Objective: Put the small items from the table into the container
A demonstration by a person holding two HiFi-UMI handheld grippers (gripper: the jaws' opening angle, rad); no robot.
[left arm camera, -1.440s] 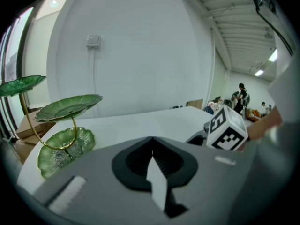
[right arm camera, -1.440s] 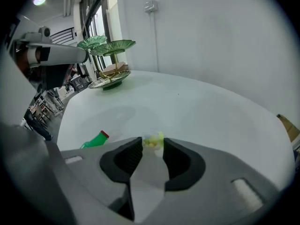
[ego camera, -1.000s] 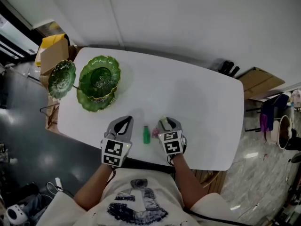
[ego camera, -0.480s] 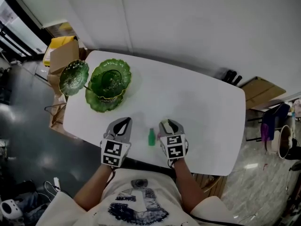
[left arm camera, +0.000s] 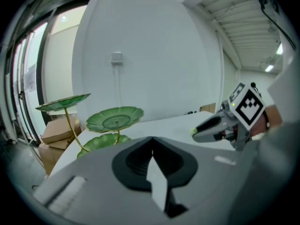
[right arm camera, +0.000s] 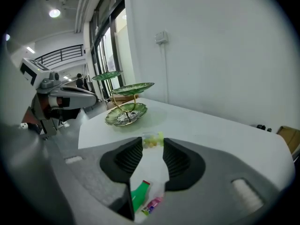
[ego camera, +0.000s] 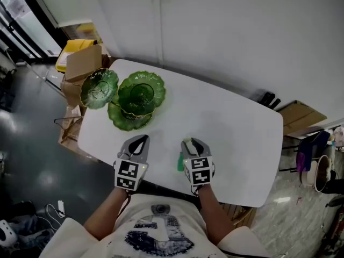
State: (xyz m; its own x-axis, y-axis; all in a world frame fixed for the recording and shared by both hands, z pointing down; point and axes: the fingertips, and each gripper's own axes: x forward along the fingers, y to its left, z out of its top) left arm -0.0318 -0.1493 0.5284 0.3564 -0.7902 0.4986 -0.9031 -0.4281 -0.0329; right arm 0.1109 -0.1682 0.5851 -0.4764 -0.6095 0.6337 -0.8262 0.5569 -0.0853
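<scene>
The green three-tiered, leaf-shaped dish stand [ego camera: 122, 123] stood at the far left end of the white rounded table [ego camera: 236, 128]. The left gripper [ego camera: 141, 138] was the nearer to it, but its jaws were pressed together on nothing. A small green plastic bottle [ego camera: 180, 162] lay on the table between the grippers, just beside the right one, with a small pink wrapped item [right arm camera: 153, 204] next to it. The right gripper [ego camera: 192, 142] pinched a small clear packet of yellow-green pieces [right arm camera: 152, 140] at its jaw tips. From those jaws the stand lay ahead and leftward, well apart. In my judgement the carry must run that way.
</scene>
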